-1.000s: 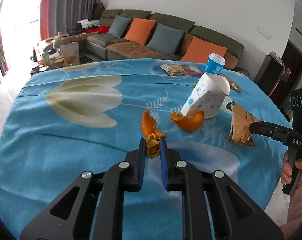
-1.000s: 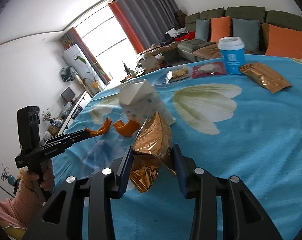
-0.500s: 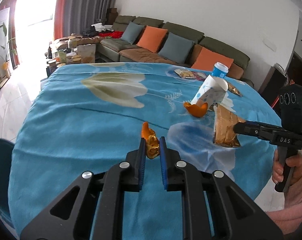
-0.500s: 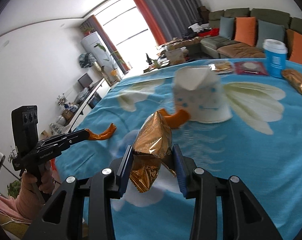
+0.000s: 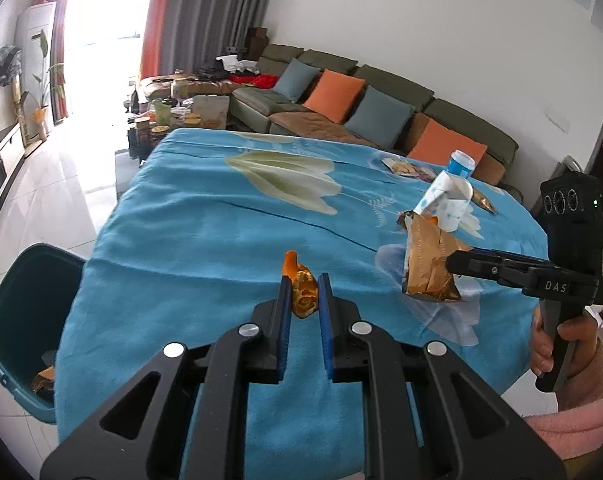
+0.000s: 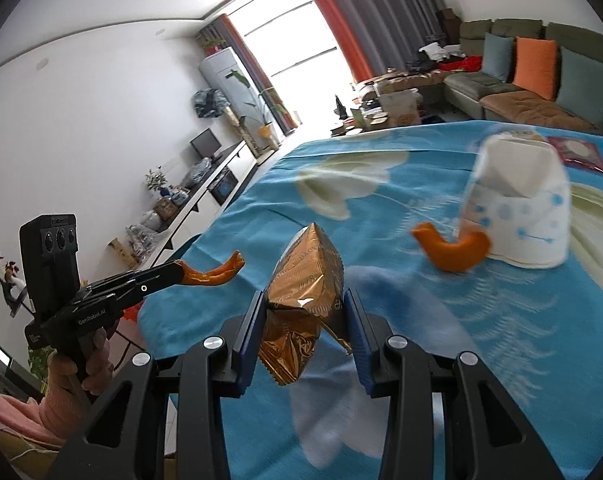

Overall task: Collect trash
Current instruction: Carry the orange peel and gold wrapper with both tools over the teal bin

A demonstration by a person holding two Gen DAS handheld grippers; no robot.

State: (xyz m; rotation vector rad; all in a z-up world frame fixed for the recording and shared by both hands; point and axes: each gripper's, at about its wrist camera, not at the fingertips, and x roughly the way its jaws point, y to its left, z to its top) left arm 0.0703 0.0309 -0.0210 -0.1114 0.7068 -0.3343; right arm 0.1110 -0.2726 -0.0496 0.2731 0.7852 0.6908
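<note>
My left gripper (image 5: pixel 304 285) is shut on a curled orange peel (image 5: pixel 302 294), held above the blue tablecloth (image 5: pixel 205 232); the right wrist view shows the same peel (image 6: pixel 213 274) sticking out of that gripper's tip (image 6: pixel 173 274). My right gripper (image 6: pixel 304 306) is shut on a crumpled gold snack wrapper (image 6: pixel 305 308), also off the table; from the left wrist view that wrapper (image 5: pixel 425 264) hangs at the right gripper's tip (image 5: pixel 453 264). A second orange peel (image 6: pixel 451 248) lies on the cloth against a tipped white paper cup (image 6: pixel 521 220). A teal bin (image 5: pixel 17 332) stands on the floor at the table's left edge.
A blue lidded cup (image 5: pixel 461 162), flat snack packets (image 5: pixel 409 168) and another gold wrapper (image 5: pixel 481 200) lie at the table's far side. The bin holds a scrap (image 5: pixel 43 380). A sofa (image 5: pixel 381 108) with cushions stands behind the table; a low cabinet (image 6: pixel 205 200) runs along the wall.
Both grippers have pulled back from the cup and swung left toward the table's near-left edge, each keeping its item. The teal bin has come into the left wrist view.
</note>
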